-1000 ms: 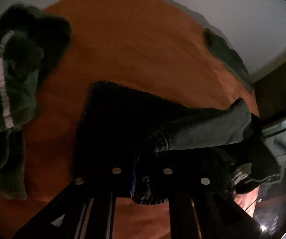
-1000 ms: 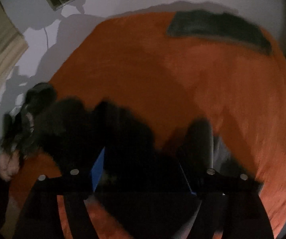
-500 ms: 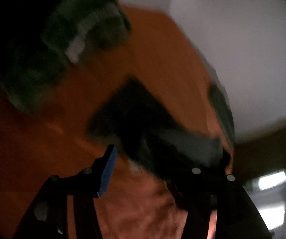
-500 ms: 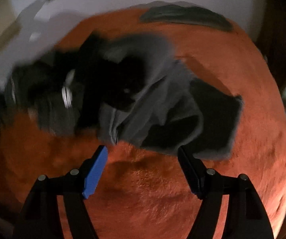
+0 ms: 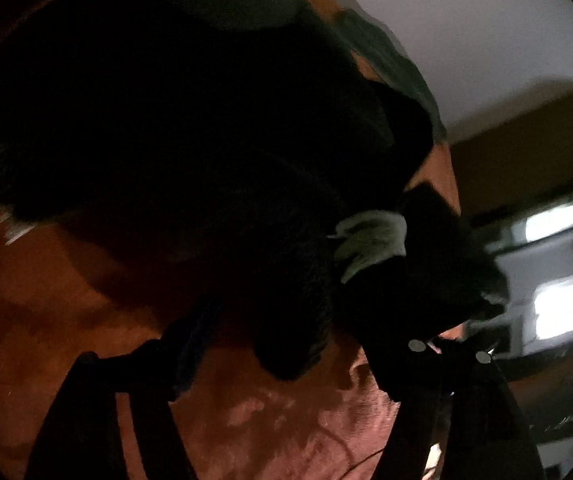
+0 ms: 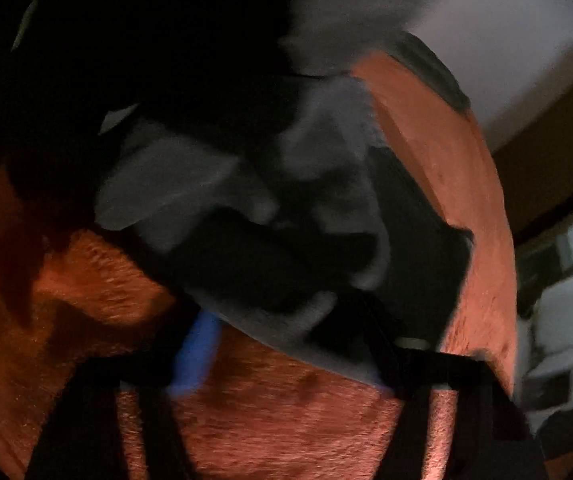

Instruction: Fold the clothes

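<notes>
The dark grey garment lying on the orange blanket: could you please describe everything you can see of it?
The dark grey garment is a soft, knit-looking piece, crumpled rather than folded, with paler grey folds over darker parts and a flatter dark panel toward the right. It lies on the fuzzy orange blanket, just ahead of the open right gripper, whose fingers reach its near edge; motion blur hides whether they touch it. In the left wrist view it is a dark mass with a pale patch before the open left gripper.
</notes>
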Motion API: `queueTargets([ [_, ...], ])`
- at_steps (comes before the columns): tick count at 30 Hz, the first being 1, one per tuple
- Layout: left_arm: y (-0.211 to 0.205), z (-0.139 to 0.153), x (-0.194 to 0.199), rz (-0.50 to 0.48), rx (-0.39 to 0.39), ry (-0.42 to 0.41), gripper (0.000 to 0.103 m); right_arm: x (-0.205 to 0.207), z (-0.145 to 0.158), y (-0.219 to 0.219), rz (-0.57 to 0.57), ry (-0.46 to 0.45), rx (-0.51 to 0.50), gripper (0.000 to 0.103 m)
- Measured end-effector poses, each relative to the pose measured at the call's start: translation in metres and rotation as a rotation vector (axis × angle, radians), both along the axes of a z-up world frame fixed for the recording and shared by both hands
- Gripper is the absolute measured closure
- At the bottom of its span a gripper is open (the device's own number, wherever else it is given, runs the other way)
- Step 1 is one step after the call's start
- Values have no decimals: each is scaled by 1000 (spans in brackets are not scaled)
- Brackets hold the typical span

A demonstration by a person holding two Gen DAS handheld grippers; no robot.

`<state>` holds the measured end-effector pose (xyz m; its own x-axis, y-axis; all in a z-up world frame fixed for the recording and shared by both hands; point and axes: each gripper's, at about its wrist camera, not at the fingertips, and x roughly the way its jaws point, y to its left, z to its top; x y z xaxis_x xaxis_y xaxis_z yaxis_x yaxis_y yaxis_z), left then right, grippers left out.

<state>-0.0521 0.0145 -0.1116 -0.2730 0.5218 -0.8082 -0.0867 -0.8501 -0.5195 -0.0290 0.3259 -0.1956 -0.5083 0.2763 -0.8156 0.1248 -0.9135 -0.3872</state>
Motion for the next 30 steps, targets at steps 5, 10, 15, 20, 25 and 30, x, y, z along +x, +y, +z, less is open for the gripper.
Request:
queueTargets([
  [5,23,-14,-7,-1,-145,37,81,12,57,41,-180,169,-45,99],
  [10,-40,20,-8,69,-9,36,88,48,169,119,-457,456,-110,100],
  [15,-148,62,4,136,47,26,89,81,216,192,-603,499,-177,100],
  [20,-212,46,34,195,-31,-32,91,83,163,225,-650,277,-257,98],
  [25,-224,-15,64,173,-53,-165,91,86,56,228,-734,-120,-187,96],
  [30,-220,-8,77,143,-67,-140,81,97,83,226,-782,-108,-155,75],
])
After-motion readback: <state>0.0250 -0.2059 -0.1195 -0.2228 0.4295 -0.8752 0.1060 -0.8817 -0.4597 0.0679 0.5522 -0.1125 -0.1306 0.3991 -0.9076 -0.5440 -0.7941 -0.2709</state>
